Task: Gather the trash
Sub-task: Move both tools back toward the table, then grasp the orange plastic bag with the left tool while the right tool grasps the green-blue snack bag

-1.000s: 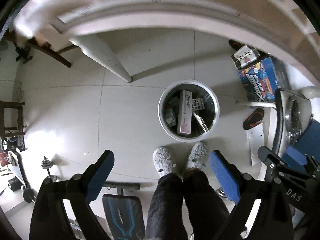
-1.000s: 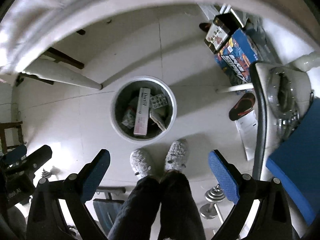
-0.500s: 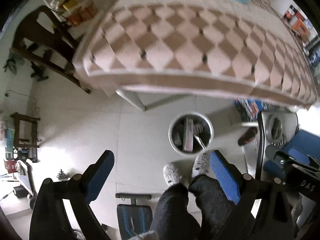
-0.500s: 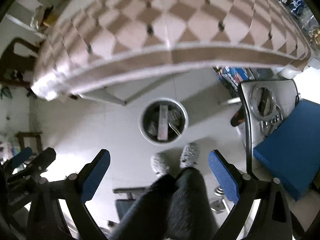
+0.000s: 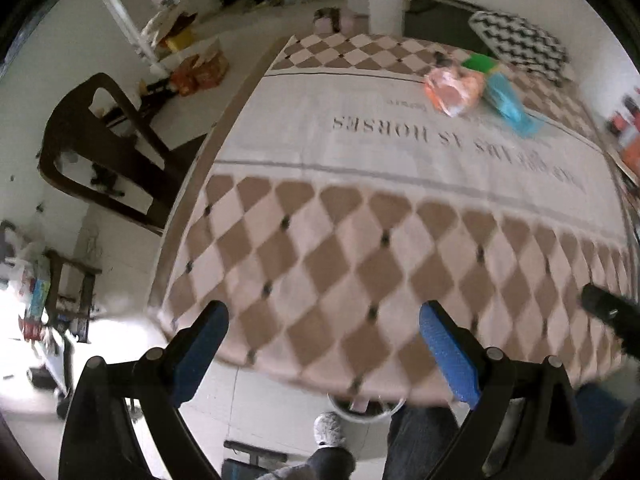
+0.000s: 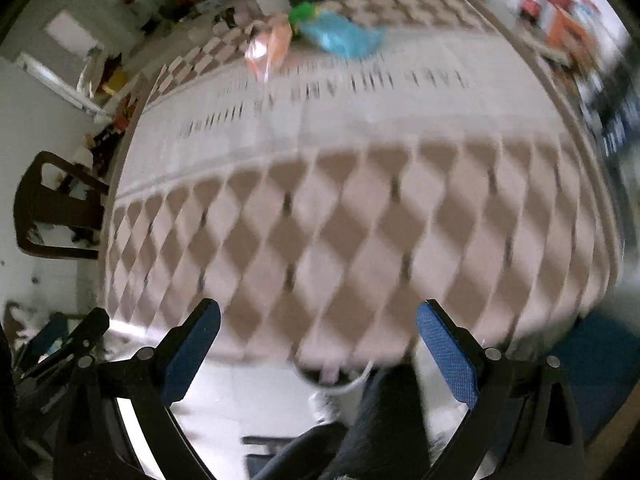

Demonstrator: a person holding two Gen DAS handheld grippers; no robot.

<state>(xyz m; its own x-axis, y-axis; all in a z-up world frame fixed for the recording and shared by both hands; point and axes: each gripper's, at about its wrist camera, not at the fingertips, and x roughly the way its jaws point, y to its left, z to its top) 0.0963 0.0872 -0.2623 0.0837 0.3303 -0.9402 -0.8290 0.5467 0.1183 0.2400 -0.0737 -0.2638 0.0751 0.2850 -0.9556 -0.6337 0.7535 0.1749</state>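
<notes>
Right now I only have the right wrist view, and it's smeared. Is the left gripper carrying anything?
Observer: No. In its own view the left gripper is open, with nothing between its fingers.
Operator: What does the print on the tablecloth say?
Observer: On the tablecloth, the left wrist view shows "AS HORSES", upside down from here.
Operator: Is the orange bag clear of the blue packet?
Observer: It appears not. The orange bag and the blue packet seem to meet edge to edge.
</notes>
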